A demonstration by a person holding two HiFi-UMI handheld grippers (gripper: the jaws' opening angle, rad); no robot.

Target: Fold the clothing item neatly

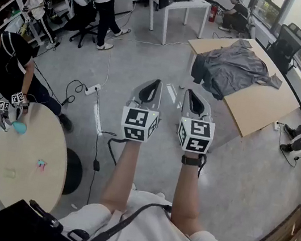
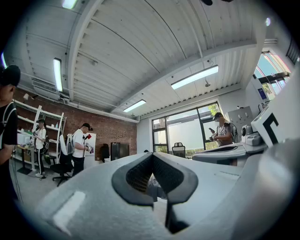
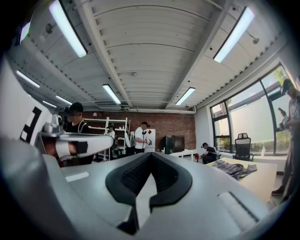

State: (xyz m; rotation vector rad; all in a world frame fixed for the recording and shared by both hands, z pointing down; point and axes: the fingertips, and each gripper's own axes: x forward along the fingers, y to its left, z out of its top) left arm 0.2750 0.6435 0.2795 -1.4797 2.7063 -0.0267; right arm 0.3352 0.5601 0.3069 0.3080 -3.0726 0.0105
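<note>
A rumpled grey garment (image 1: 234, 68) lies spread on a light wooden table (image 1: 262, 111) at the upper right of the head view; it also shows far off at the right as the grey garment (image 3: 234, 168) in the right gripper view. My left gripper (image 1: 156, 82) and right gripper (image 1: 193, 93) are held side by side at arm's length over the floor, pointing level, well short of the table. Both are shut with nothing between their jaws. The left gripper (image 2: 152, 158) and right gripper (image 3: 151, 157) show their dark pads meeting at the tips.
A round wooden table (image 1: 28, 159) stands at the lower left with a person working at it. Cables and a power strip (image 1: 92, 89) lie on the grey floor. A white desk (image 1: 179, 6), shelves, office chairs and several other people stand farther back.
</note>
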